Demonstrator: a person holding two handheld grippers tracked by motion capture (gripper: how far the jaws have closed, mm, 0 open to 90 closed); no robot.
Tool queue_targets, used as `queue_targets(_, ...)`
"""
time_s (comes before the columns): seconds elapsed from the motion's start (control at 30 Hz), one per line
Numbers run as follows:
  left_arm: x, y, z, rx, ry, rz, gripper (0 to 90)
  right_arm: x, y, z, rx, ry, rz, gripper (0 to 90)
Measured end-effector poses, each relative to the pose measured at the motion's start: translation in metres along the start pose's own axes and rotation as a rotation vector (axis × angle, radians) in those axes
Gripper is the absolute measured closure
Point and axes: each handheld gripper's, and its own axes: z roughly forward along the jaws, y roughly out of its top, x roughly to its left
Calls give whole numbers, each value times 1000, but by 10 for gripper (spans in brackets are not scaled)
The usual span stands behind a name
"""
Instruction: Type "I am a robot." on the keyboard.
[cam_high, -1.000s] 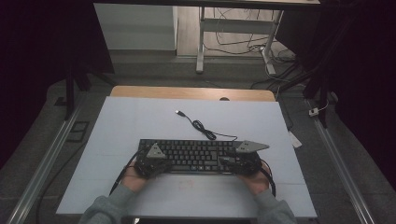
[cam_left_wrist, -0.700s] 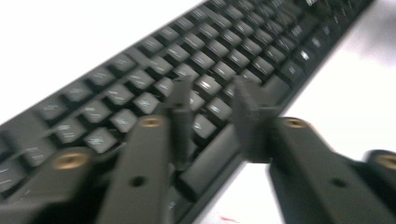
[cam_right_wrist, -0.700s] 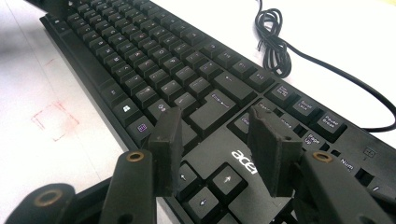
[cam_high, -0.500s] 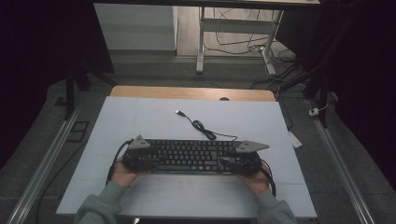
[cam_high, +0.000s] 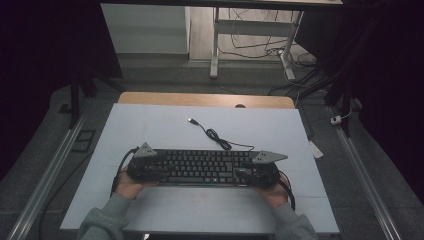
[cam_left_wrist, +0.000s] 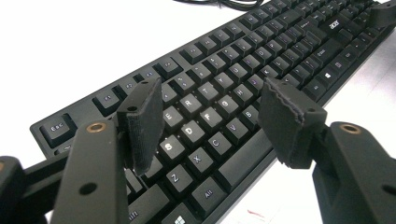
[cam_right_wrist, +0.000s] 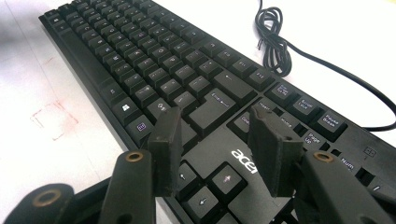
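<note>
The left gripper (cam_high: 144, 165) hangs over the left end of the black keyboard (cam_high: 202, 166), its jaws spread wide with nothing between them. In the left gripper view the two foam pads (cam_left_wrist: 142, 122) hover above the letter keys near the S, D and C row, and no contact with the keys is evident. The right gripper (cam_high: 260, 170) sits over the keyboard's right end, jaws likewise parted and empty; in the right gripper view its pads (cam_right_wrist: 271, 149) stand above the arrow keys and the printed logo.

The keyboard lies lengthwise across the white table (cam_high: 150, 125), toward 6 o'clock of the surface, close to the person's hands (cam_high: 127, 186). Its cable (cam_high: 217, 137) curls away toward 12 o'clock, ending in a plug (cam_high: 191, 120) lying on the tabletop.

A second ago the left gripper sat further in over the keys; it has since shifted toward 9 o'clock, out to the keyboard's left end. The right gripper has barely moved, and the keyboard holds its place.
</note>
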Motion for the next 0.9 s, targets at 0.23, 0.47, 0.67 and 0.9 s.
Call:
queue_targets(0.23,1,0,0,1,11,3,409,0,0,0,2,1,1,547)
queue_targets(0.47,4,-1,-1,1,26,-5,419,0,0,0,5,1,0,547)
queue_targets(0.67,9,-2,-2,3,51,-12,431,-1,0,0,9,-2,1,546)
queue_targets(0.9,14,-4,-2,16,64,-14,498,0,0,1,12,-2,0,546)
